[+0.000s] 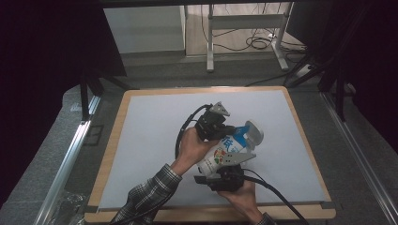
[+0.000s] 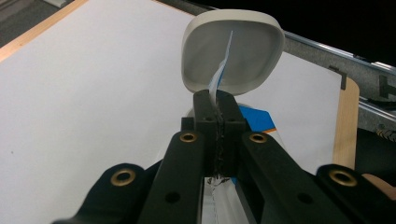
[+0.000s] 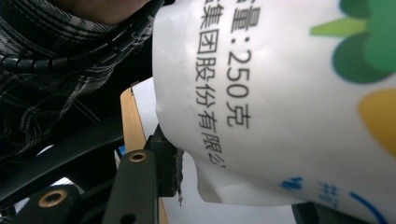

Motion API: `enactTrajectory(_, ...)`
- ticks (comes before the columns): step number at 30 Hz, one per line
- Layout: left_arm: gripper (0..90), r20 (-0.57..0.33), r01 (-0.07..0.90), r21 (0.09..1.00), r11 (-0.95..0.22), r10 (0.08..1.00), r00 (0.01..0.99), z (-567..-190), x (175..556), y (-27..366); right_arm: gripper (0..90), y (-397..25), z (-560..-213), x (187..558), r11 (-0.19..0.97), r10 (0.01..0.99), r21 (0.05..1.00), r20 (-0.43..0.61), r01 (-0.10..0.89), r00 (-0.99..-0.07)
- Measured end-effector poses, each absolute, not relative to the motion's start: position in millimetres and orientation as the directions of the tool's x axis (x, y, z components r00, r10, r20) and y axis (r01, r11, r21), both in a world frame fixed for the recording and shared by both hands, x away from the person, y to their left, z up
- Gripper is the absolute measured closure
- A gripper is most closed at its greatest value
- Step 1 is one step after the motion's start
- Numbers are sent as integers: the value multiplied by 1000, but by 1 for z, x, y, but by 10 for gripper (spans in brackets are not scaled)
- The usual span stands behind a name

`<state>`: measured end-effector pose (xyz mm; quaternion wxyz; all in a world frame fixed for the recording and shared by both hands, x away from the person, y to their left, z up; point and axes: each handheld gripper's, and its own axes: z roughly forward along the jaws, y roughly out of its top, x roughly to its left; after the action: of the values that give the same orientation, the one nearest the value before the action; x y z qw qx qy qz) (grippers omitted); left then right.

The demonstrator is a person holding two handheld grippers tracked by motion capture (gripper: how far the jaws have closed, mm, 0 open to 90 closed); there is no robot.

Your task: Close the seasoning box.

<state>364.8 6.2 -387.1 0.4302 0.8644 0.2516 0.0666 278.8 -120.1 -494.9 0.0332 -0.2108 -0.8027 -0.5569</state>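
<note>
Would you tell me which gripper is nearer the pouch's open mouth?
Left. The left gripper pinches the pouch edge right at its mouth; the right gripper is at the opposite end.

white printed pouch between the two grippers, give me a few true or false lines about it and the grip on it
1. The white printed plastic pouch is held above the table, between both grippers. True.
2. The left gripper is open and clear of the pouch. False: its jaws are closed on a thin edge of the pouch.
3. The pouch's print includes blue and green. True.
4. The pouch lies flat on the wooden border of the white-topped table. False: it is over the white surface, held up.
5. The right gripper takes the pouch at the end nearer the person. True.
</note>
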Motion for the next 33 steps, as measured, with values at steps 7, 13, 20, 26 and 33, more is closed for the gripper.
enactTrajectory(7,899,-101,382,771,-510,494,863,-386,366,5,572,-119,-495,278,291,300,880,288,375,-909)
enactTrajectory(13,899,-97,385,763,-519,496,863,-385,366,4,572,-119,-494,278,288,299,884,283,369,-911)
enactTrajectory(20,899,-101,392,758,-521,500,860,-384,367,4,571,-119,-494,278,285,297,883,288,373,-910)
enactTrajectory(26,899,-95,390,754,-528,501,860,-383,368,4,571,-119,-493,277,285,296,883,290,374,-910)
enactTrajectory(33,899,-90,388,751,-535,499,862,-382,369,3,569,-119,-492,277,282,295,885,288,371,-911)
